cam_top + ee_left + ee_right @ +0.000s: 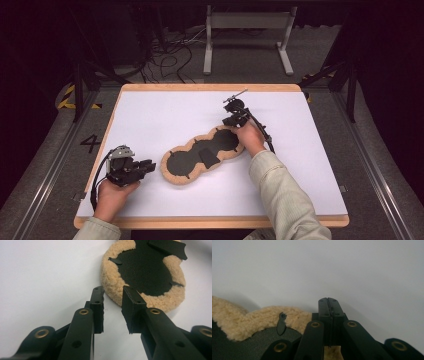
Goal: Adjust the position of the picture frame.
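While the tan fleece-edged, black-centred lobed pad [202,155] lies slantwise mid-table in the high view, the right gripper [235,119] sits at its far end. Left gripper view: the left gripper [113,311], jaws spread, faces the pad's near lobe just ahead. Right gripper view: jaws pressed together, apparently pinching fleece rim.

On 1 white table [150,115] lies 1 fleece-edged black pad [202,155], with 2 tongs, left [147,165] and right [235,120].

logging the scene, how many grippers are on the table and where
2. The left gripper is at the table's near left, jaws open toward the fleecy pad. The right gripper is at the pad's far right end, jaws shut on its fleece edge.
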A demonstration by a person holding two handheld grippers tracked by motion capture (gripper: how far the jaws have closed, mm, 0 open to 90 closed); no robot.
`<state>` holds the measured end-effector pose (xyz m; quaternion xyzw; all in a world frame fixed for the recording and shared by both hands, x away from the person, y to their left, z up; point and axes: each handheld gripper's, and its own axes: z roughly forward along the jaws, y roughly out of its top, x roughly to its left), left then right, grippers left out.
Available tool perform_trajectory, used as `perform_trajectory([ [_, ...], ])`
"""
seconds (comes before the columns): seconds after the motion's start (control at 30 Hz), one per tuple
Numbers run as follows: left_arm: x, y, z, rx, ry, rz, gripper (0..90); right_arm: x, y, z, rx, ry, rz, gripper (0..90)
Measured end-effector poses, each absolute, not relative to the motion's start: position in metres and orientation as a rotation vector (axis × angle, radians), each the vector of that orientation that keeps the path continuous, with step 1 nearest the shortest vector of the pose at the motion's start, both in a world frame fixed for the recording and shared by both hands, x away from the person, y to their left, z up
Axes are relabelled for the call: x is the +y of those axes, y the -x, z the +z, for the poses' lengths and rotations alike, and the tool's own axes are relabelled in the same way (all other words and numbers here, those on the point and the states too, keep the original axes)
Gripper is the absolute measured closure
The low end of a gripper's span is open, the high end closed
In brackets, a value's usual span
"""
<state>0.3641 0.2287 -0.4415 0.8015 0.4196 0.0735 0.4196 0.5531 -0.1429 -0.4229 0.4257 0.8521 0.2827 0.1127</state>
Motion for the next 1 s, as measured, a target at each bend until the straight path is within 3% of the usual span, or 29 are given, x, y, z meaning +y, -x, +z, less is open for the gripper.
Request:
perform_trajectory([
  [0.53,0.230,-0.367,-0.441,1.059,-2.021,0.175,72.5,-0.158,-0.531,-0.420,2.570,-1.233,0.784,90.0],
  [0.8,0.235,-0.367,-0.445,1.057,-2.028,0.143,67.6,-0.174,-0.501,-0.423,2.569,-1.199,0.838,90.0],
  [1.0,0.237,-0.364,-0.442,0.959,-2.001,0.132,58.1,-0.181,-0.481,-0.425,2.566,-1.207,0.869,90.0],
])
